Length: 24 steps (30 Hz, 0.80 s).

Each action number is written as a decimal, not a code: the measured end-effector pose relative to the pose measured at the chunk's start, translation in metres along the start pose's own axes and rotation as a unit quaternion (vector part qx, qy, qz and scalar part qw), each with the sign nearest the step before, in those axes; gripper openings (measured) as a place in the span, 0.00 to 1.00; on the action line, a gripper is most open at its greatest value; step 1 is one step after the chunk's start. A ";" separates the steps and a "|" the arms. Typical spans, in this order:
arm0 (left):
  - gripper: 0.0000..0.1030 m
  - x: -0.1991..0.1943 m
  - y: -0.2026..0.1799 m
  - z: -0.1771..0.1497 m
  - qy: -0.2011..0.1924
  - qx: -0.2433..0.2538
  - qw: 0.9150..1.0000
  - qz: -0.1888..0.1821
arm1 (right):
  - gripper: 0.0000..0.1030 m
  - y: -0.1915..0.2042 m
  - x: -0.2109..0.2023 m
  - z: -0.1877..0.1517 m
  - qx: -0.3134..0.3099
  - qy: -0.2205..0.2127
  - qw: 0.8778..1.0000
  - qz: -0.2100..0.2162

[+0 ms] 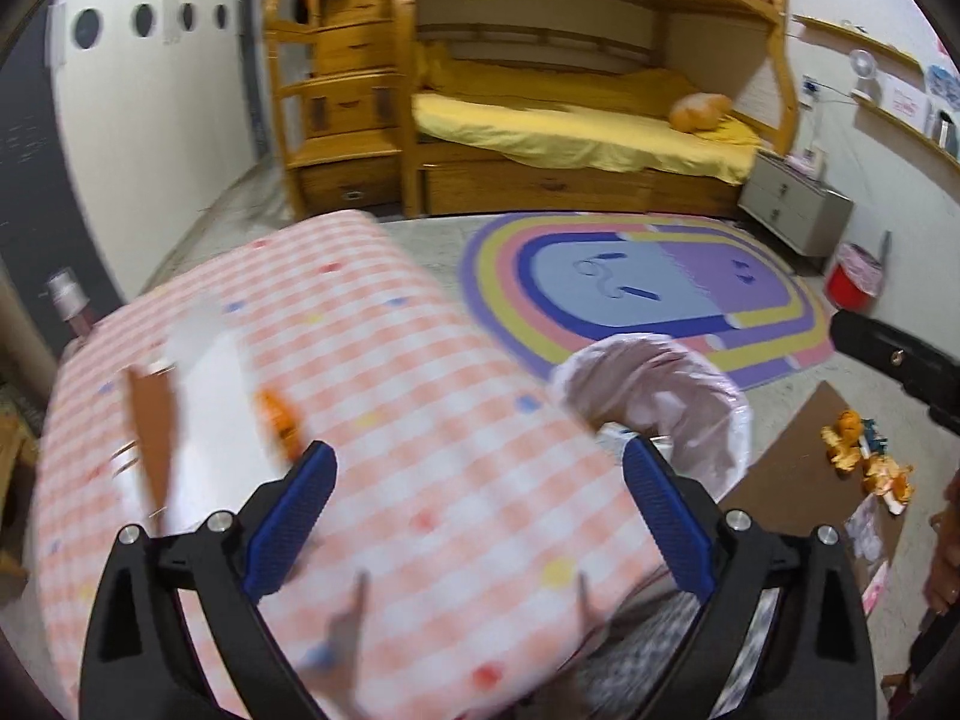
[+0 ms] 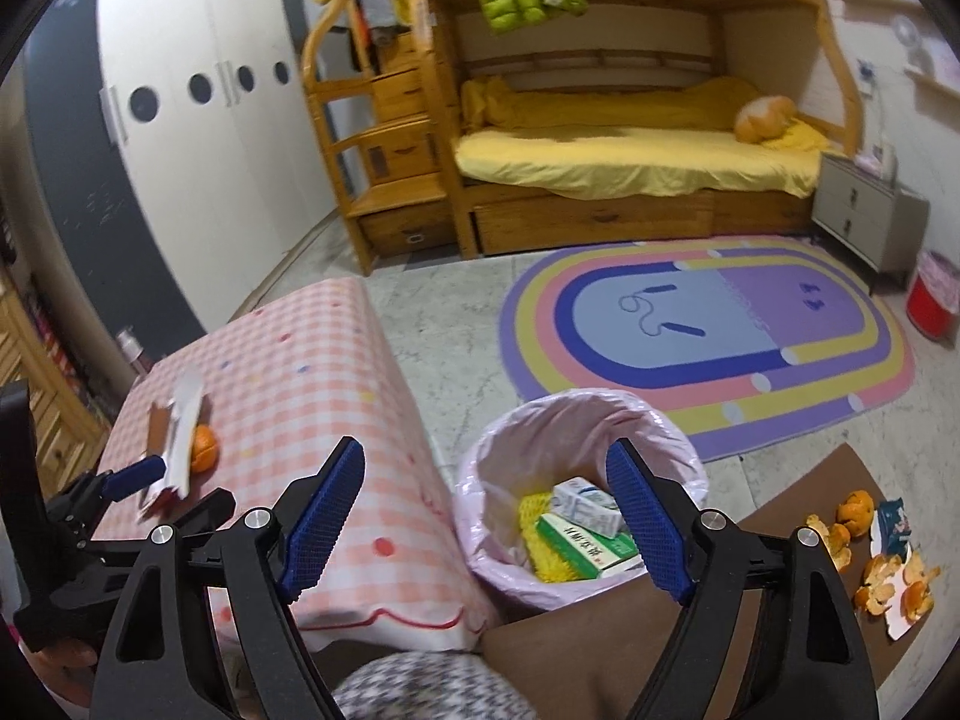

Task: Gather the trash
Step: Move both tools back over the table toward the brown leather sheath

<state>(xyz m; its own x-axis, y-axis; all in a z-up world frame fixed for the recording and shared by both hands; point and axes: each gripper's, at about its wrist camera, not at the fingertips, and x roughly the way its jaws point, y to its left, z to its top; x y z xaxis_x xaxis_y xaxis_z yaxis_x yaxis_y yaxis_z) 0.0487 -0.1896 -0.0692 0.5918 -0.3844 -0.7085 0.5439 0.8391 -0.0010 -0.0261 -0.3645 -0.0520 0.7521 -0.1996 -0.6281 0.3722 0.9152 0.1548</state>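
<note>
A bin lined with a pink bag (image 2: 480, 534) stands on the floor beside the low table. It holds a green-and-white box (image 2: 581, 547), a white carton (image 2: 585, 503) and something yellow. My right gripper (image 2: 486, 483) hangs open above the bin's near rim with nothing between its pads. On the pink checked tablecloth (image 1: 456, 384) lie a mandarin (image 2: 203, 447), a white paper (image 2: 185, 429) and a brown card (image 1: 153, 432), all blurred in the left wrist view. My left gripper (image 1: 483, 480) is open over the cloth, just right of them, its pads bare. The bin (image 1: 660, 402) sits at its right.
Orange peels (image 2: 882, 570) and a blue packet (image 2: 895, 523) lie on a brown board (image 2: 798, 504) right of the bin. Beyond are a rainbow rug (image 2: 708, 324), a wooden bunk bed (image 2: 630, 138), a grey nightstand and a red bin (image 2: 930, 306). A bottle (image 1: 69, 294) stands behind the table.
</note>
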 end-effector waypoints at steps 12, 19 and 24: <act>0.91 -0.062 0.108 -0.053 0.012 -0.089 0.989 0.117 | 0.44 0.113 -0.009 -0.014 -0.122 0.024 0.988 0.094; 0.93 -0.082 0.159 -0.072 0.012 -0.147 0.978 0.148 | 0.33 0.159 0.005 -0.031 -0.176 0.050 0.975 0.125; 0.93 -0.083 0.173 -0.079 0.013 -0.153 0.975 0.157 | 0.34 0.176 0.015 -0.032 -0.181 0.062 0.971 0.140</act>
<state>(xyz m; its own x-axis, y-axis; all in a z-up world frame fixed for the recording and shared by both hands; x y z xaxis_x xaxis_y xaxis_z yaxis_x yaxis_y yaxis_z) 0.0467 0.0174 -0.0663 0.6839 -0.0830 -0.7248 0.1317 0.9912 0.0108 0.0332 -0.1955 -0.0586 0.7161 0.0989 -0.6910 -0.0702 0.9951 0.0697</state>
